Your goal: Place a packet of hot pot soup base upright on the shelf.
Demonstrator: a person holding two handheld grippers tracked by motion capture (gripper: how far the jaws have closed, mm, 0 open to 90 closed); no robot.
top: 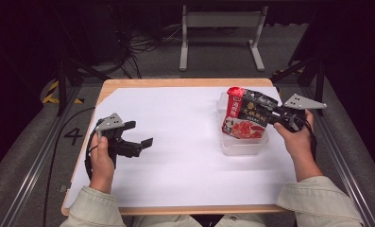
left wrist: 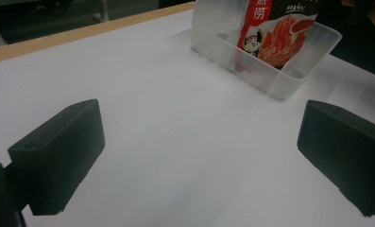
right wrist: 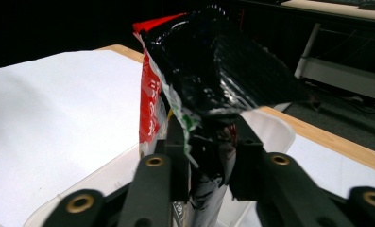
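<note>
A red and black food packet [top: 244,116] stands tilted in a clear plastic tub [top: 242,147] at the table's right side. My right gripper [top: 270,116] reaches in from the right at the packet's upper part. In the right gripper view the crumpled black foil [right wrist: 213,71] sits between the parted jaws of that gripper [right wrist: 208,156], which do not pinch it. The tub's rim [right wrist: 275,132] lies below. My left gripper [top: 139,133] hovers open and empty over the white sheet at the left. Its wide gap [left wrist: 199,146] faces the tub [left wrist: 270,80] and packet [left wrist: 275,33].
A white sheet [top: 175,156] covers the wooden table [top: 175,82]. Metal rails run along both sides of the table. A grey stand [top: 220,21] and cables lie on the floor beyond the far edge.
</note>
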